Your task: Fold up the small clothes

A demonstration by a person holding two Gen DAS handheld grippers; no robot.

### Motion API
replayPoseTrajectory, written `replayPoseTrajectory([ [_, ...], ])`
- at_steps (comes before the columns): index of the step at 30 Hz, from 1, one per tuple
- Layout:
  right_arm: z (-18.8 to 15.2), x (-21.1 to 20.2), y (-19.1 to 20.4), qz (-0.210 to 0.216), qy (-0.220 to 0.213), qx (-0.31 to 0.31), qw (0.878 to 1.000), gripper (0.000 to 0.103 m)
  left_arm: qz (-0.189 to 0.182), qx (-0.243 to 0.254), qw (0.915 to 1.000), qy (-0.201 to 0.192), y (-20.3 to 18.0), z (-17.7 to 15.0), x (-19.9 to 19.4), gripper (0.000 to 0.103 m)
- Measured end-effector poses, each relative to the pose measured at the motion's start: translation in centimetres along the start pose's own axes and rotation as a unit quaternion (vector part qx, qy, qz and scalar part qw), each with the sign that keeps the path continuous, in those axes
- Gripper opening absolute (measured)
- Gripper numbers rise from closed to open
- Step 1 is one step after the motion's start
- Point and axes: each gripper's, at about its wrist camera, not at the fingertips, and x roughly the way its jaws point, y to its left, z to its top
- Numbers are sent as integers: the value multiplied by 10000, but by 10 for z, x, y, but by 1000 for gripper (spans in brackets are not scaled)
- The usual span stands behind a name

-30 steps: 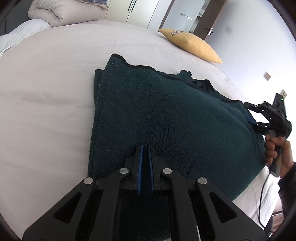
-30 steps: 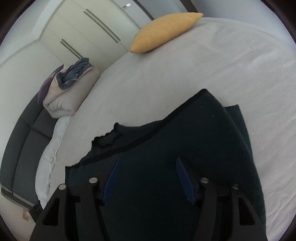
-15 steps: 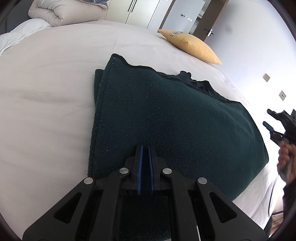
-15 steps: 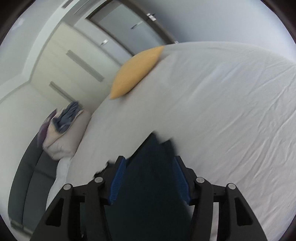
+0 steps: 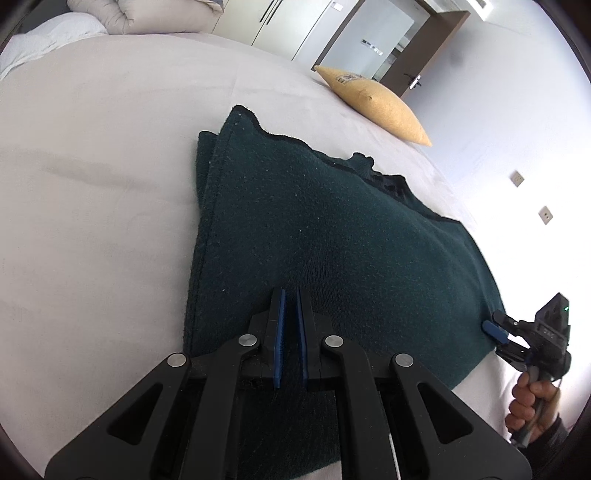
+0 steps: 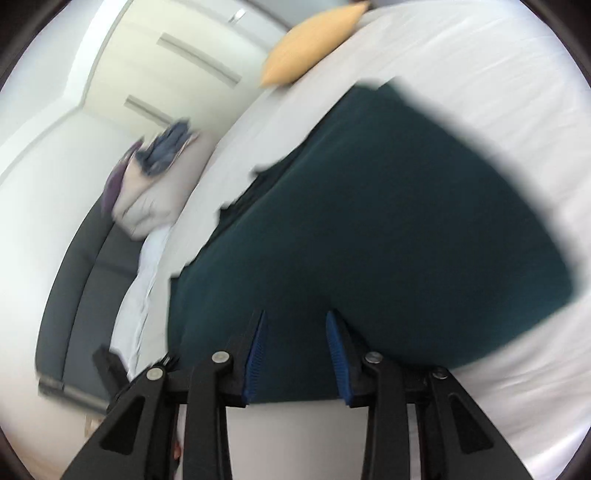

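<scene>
A dark green knitted garment (image 5: 332,240) lies folded flat on the white bed (image 5: 92,192). My left gripper (image 5: 290,295) is nearly shut, its blue pads a narrow gap apart, resting on the garment's near edge; nothing shows between the pads. My right gripper (image 6: 295,317) is open and empty over the garment (image 6: 388,221) at its near edge. It also shows in the left wrist view (image 5: 496,338), held by a hand at the garment's right corner.
A yellow pillow (image 5: 373,107) lies at the far side of the bed. A rolled beige duvet (image 6: 155,199) with blue clothes on it sits by the dark headboard (image 6: 74,288). Wardrobe doors (image 5: 280,26) stand behind.
My right gripper swung away from the garment and has come back to its right corner, staying open. My left gripper stayed put on the near edge.
</scene>
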Motion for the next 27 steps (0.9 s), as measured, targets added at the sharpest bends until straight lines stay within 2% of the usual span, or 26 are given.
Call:
replayPoseTrajectory([
  [2, 8, -23, -21, -176, -307, 245, 9991, 33, -129, -233, 9996, -47, 8, -3, -7, 7],
  [4, 10, -44, -29, -459, -590, 326, 9967, 34, -234, -525, 9983, -31, 18, -6, -16, 7],
  [6, 8, -65, -28, -506, -799, 378, 9948, 45, -226, -837, 9962, -39, 28, -11, -31, 7],
  [7, 6, -72, -24, -509, -895, 337, 9941, 62, -214, -946, 9952, -106, 32, -14, -41, 7],
  [8, 3, -78, -17, -483, -989, 213, 9937, 71, -199, -1047, 9942, -173, 36, -15, -50, 7],
  [9, 0, -80, -9, -413, -991, 75, 9942, 72, -185, -1132, 9932, -190, 40, -15, -57, 7],
  [11, -6, -77, 11, -190, -803, -198, 9964, 72, -129, -1371, 9904, -134, 50, -13, -68, 17],
  [12, -11, -75, 19, -56, -713, -289, 9970, 72, -188, -1484, 9887, -144, 55, -11, -73, 35],
  [13, -14, -71, 28, 61, -631, -363, 9973, 72, -326, -1616, 9861, -200, 59, -8, -77, 69],
  [15, -19, -55, 53, 301, -408, -512, 9974, 72, -413, -1819, 9820, -305, 65, -5, -80, 96],
  [18, -27, -40, 76, 515, -166, -685, 9962, 72, -619, -1907, 9795, 189, 72, -1, -64, 96],
  [21, -35, -22, 96, 702, 55, -804, 9943, 72, -716, -1718, 9812, 513, 65, 5, -51, 96],
  [23, -40, -16, 103, 749, 155, -885, 9931, 72, -961, -1780, 9761, 800, 63, 10, -38, 96],
  [27, -47, -3, 116, 884, 319, -949, 9910, 72, -1182, -2002, 9664, 1099, 66, 20, -16, 94],
])
